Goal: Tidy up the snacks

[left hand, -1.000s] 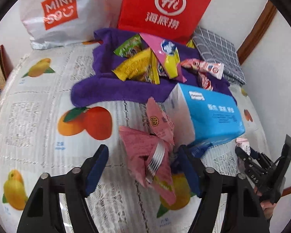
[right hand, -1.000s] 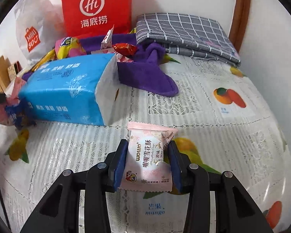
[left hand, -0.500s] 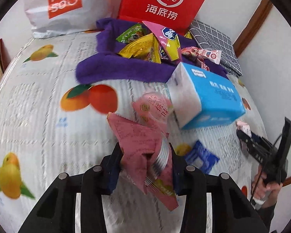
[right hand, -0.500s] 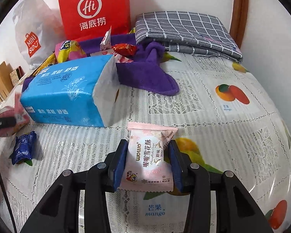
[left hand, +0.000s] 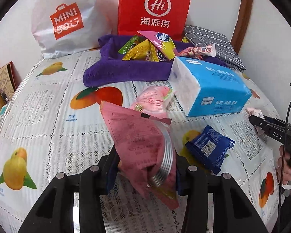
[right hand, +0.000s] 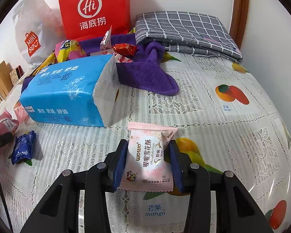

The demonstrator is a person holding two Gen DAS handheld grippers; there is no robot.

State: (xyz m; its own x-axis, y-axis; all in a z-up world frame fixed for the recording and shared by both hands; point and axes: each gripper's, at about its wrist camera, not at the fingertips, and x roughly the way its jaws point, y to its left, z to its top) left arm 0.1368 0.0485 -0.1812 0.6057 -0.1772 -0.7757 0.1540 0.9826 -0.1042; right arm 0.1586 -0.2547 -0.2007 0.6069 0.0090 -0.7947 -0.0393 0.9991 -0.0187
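White lace-patterned plastic, printed with mangoes, covers the table (left hand: 48, 104), and every item rests on it or is held over it. Against the back wall stand a red paper bag (left hand: 155, 7) and a white shopping bag (left hand: 66, 19), upright and out of the working area; I judge they are possible containers for sorting, though nothing confirms it. A folded grey checked cloth (right hand: 184, 29) lies in the far corner. In front of the bags a purple towel (left hand: 124, 69) is bunched into a nest which holds the main heap of snack packets (left hand: 147, 48), apparently a collection point that keeps loose wrappers from sliding. A blue tissue pack (left hand: 213, 89) lies flat just beside the towel, dividing the two work zones.

The left gripper (left hand: 145, 167) is clenched on a dark pink snack pouch (left hand: 137, 141), its jaws having just been closing with the pouch between them; the pouch stands tilted, with a lighter pink packet (left hand: 155, 101) behind its upper edge, whether attached or apart I cannot tell. The right gripper (right hand: 148, 163) is clamped on a pale pink snowflake-crisp packet (right hand: 149, 159), gripped across its width, its lower edge at the cloth. A small blue packet (left hand: 209, 147) lies loose, not collected, between the two tools.
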